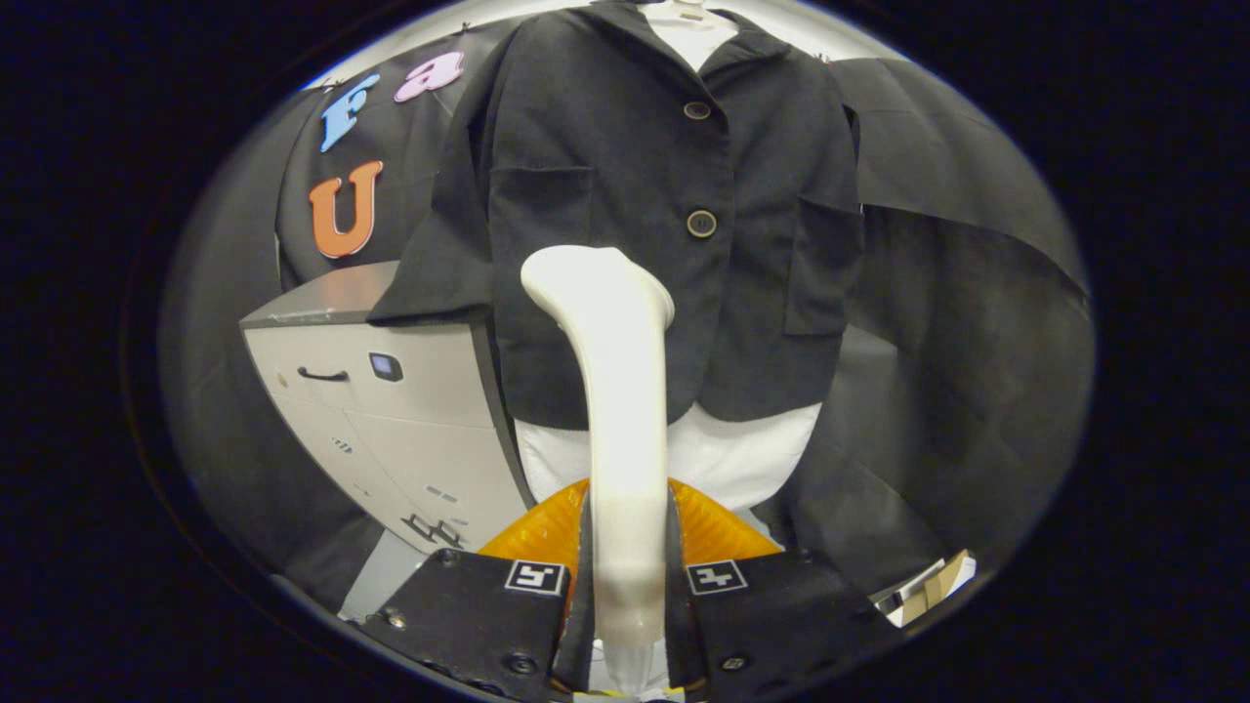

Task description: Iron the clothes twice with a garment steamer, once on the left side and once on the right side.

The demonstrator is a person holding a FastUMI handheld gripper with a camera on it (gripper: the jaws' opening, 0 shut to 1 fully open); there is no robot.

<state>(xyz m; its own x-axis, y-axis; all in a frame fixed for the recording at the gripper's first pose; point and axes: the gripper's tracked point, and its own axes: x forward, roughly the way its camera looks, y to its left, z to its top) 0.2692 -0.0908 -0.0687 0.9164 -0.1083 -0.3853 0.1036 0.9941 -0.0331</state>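
Both jaws clamped on white steamer handle [625,488], head near black jacket [674,195].

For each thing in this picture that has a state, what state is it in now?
gripper: shut on the steamer, both fingers pressing its handle.
steamer: held upright between the fingers, head against the jacket front.
jacket: hanging, buttoned, two buttons fastened.
white garment: hanging under the jacket, hem showing below it.
cabinet: drawers closed; jacket sleeve resting on its top.

Gripper [630,576]: two broad flat finger blocks, each bearing a square black-and-white fiducial marker near its inner edge; dark round screws along the lower body.
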